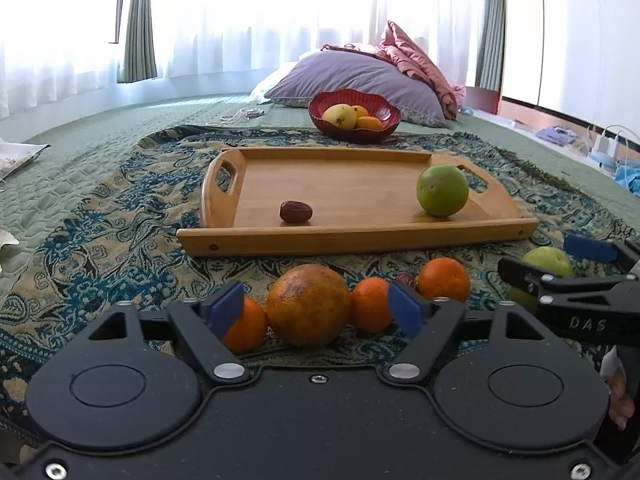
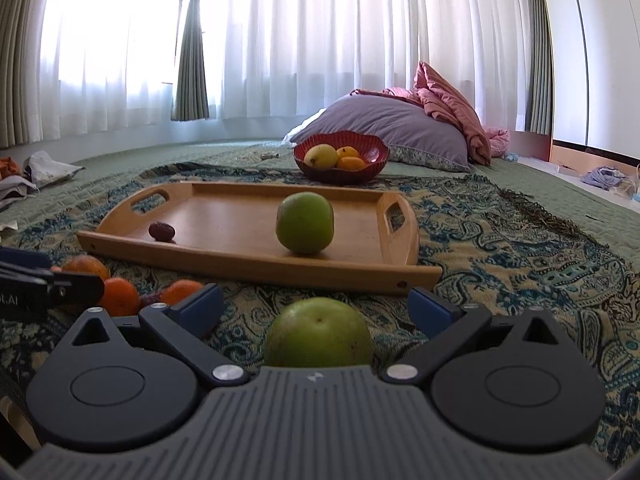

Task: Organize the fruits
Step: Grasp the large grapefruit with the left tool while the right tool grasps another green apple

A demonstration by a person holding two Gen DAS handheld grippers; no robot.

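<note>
Left gripper (image 1: 316, 308) sits low center with jaws apart around the big orange (image 1: 308, 304) — pads not touching it. Right gripper (image 2: 316, 312) is also spread, a green apple (image 2: 318, 334) loose between its fingers. Mid-frame, the wooden tray (image 1: 352, 236) holds another green apple (image 1: 442, 190) at right and a date (image 1: 296, 212) at left. Small oranges (image 1: 443, 279) flank the big one.

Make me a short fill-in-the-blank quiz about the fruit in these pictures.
1. On the wooden tray lie a green fruit and a dark ____.
2. The red bowl stands ____ the tray.
3. Between the right gripper's open fingers sits a ____ fruit.
4. The fruits before the left gripper are ____ in colour.

Missing: date; behind; green; orange
</note>
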